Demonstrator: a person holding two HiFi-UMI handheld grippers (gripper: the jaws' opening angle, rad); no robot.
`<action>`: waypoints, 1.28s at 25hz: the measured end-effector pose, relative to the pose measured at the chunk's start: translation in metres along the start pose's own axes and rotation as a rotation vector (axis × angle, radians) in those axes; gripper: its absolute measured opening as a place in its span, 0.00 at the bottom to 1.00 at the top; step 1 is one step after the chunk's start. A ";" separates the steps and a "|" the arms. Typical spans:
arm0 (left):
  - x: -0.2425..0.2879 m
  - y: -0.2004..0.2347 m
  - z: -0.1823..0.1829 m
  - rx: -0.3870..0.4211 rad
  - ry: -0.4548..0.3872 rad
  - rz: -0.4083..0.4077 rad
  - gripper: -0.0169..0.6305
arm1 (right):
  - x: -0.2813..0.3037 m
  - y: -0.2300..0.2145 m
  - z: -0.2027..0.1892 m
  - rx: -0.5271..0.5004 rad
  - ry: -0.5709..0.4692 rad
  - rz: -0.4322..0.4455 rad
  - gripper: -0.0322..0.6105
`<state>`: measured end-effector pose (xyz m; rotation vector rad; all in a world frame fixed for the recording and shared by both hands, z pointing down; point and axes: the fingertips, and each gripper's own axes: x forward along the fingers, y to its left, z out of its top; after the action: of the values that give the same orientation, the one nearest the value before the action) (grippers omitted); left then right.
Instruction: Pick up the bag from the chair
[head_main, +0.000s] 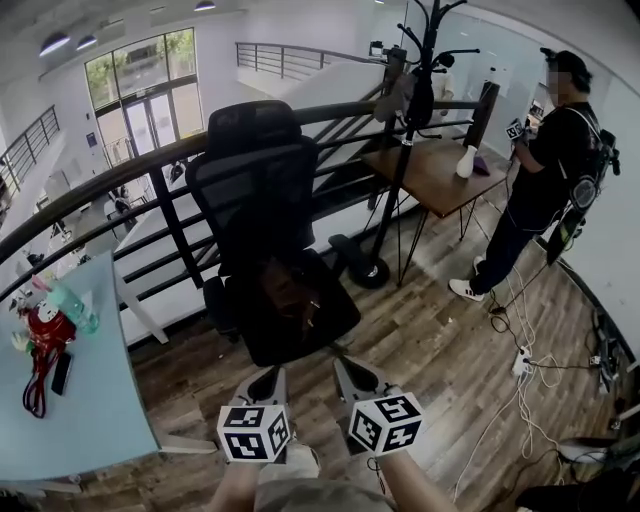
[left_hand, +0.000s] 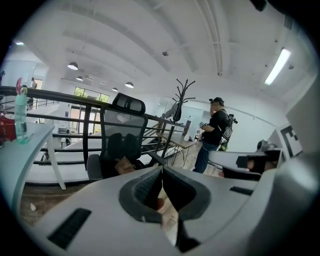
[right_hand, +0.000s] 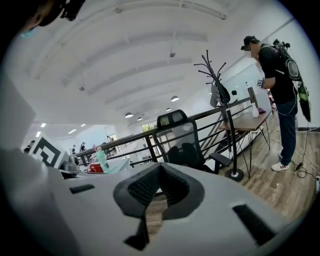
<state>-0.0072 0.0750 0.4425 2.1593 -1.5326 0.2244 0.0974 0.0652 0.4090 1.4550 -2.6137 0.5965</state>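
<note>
A black mesh office chair (head_main: 262, 200) stands against the railing, facing me. On its seat lies a dark brown bag (head_main: 292, 296), which shows in the left gripper view as a brownish lump (left_hand: 125, 165) on the chair (left_hand: 121, 135). My left gripper (head_main: 267, 376) and right gripper (head_main: 346, 366) hang side by side just short of the seat's front edge, both shut and holding nothing. Seen along the left gripper (left_hand: 161, 171), the pads meet in a line. The right gripper (right_hand: 160, 168) is shut too, with the chair (right_hand: 176, 137) beyond it; the bag is not distinct there.
A black railing (head_main: 120, 180) runs behind the chair. A coat rack (head_main: 405, 130) and wooden table (head_main: 435, 175) stand to the right, with a person (head_main: 545, 170) beside them. A light blue table (head_main: 70, 400) at left holds a red object, bottle and phone. Cables (head_main: 525, 365) lie on the floor.
</note>
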 end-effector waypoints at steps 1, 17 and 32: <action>0.007 0.005 0.005 -0.003 0.001 0.001 0.03 | 0.009 -0.002 0.004 -0.003 0.002 0.000 0.05; 0.100 0.081 0.063 0.019 0.041 -0.021 0.03 | 0.135 -0.024 0.037 0.023 0.011 -0.034 0.05; 0.162 0.133 0.072 -0.011 0.095 -0.057 0.03 | 0.221 -0.036 0.040 0.010 0.053 -0.039 0.05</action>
<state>-0.0817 -0.1295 0.4822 2.1486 -1.4143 0.2941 0.0120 -0.1437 0.4409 1.4687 -2.5394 0.6354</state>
